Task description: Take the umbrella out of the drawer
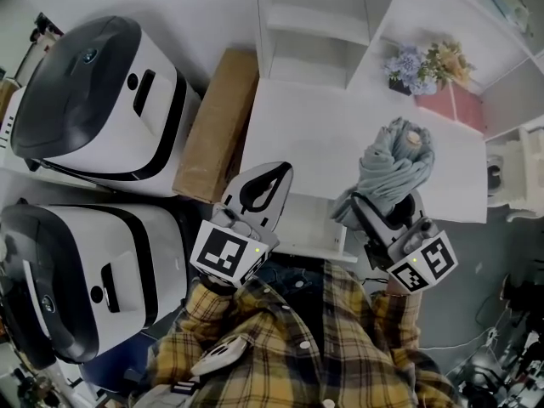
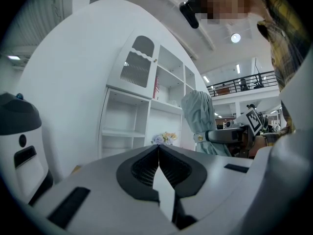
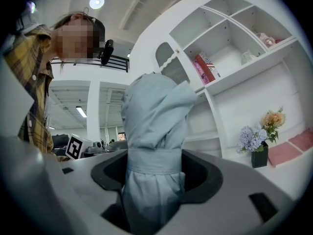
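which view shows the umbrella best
The right gripper view: the umbrella fills the middle, clamped at its strap by the right gripper. The head view shows it bundled, from above; the left gripper view shows it small and off to the side.

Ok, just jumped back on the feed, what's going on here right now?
A person holds a claw in each hand over a white desk. The right claw is shut on a folded pale blue umbrella, gripping it at its strap and holding it upright in the air above the desk. The left claw is shut with nothing in it and hangs by the desk's front edge.
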